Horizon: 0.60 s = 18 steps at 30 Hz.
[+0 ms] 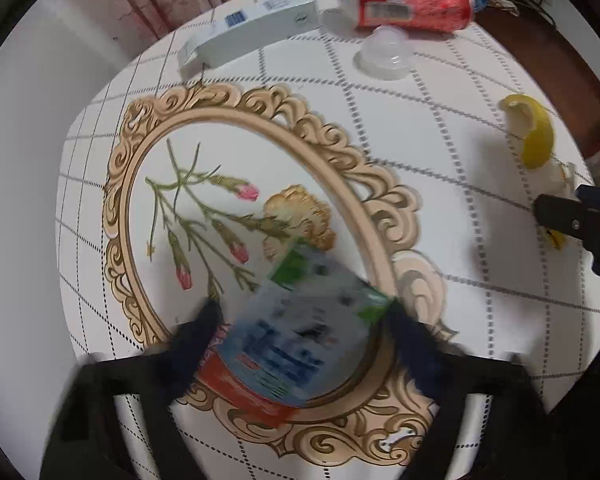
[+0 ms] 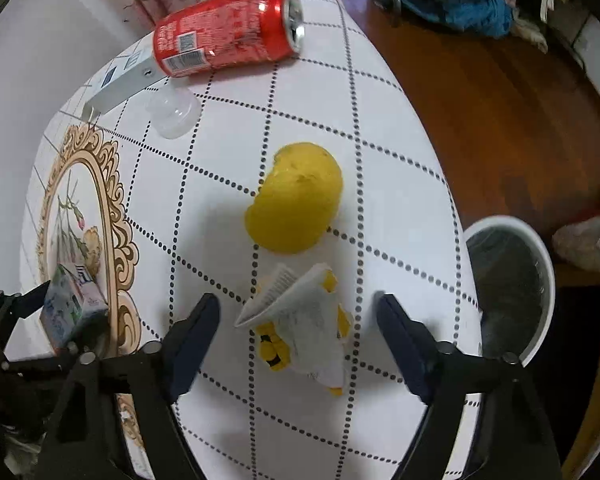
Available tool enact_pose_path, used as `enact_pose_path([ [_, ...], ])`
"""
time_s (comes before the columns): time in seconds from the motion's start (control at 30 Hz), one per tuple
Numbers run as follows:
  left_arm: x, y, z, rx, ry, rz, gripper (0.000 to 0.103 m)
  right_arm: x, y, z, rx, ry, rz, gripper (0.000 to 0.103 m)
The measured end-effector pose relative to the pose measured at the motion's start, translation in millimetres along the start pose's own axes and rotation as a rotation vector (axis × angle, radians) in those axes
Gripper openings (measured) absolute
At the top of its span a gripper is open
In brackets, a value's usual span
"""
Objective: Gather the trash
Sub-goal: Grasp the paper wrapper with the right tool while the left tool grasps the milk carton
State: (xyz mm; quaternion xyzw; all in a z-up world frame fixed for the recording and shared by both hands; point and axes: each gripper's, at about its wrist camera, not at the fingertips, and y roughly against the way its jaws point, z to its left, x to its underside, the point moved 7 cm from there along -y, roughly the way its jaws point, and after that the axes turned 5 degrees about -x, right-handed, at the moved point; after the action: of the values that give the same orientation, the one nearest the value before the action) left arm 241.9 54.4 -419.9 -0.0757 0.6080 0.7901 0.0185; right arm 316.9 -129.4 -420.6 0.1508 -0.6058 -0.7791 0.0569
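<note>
My left gripper (image 1: pixel 304 320) is shut on a small blue, green and red drink carton (image 1: pixel 296 344), held just above the table's flower print. The right wrist view shows the same carton (image 2: pixel 70 300) at the far left. My right gripper (image 2: pixel 298 320) is open, and its fingers straddle a crumpled white and yellow wrapper (image 2: pixel 300 316) without touching it. A yellow fruit peel (image 2: pixel 296 200) lies just beyond the wrapper. A red can (image 2: pixel 228 34) lies on its side at the far end of the table.
A long white box (image 1: pixel 252 32) and a clear plastic cup (image 1: pixel 384 54) lie near the can. A white bin with a dark liner (image 2: pixel 512 288) stands on the wooden floor off the table's right edge (image 2: pixel 456 216). Blue fabric clutter (image 2: pixel 460 4) sits beyond.
</note>
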Motion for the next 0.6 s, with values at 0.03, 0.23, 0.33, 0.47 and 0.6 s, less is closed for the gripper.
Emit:
enact_pose_path([
  [0.03, 0, 0, 1, 0.014, 0.008, -0.004, 0.064, 0, 0, 1, 0.019, 0.009, -0.009, 0.071],
  [0.23, 1, -1, -1, 0.035, 0.022, -0.019, 0.058, -2, 2, 5, 0.06, 0.041, -0.031, 0.051],
  [0.33, 2, 3, 1, 0.035, 0.023, -0.021, 0.057, -2, 2, 6, 0.065, 0.052, -0.035, 0.05],
  [0.47, 7, 8, 2, 0.031, 0.035, -0.022, 0.056, 0, 7, 6, 0.067, 0.053, -0.036, 0.047],
  [0.6, 6, 9, 8, 0.029, 0.047, -0.025, 0.054, 3, 10, 11, 0.038, 0.043, -0.029, 0.047],
])
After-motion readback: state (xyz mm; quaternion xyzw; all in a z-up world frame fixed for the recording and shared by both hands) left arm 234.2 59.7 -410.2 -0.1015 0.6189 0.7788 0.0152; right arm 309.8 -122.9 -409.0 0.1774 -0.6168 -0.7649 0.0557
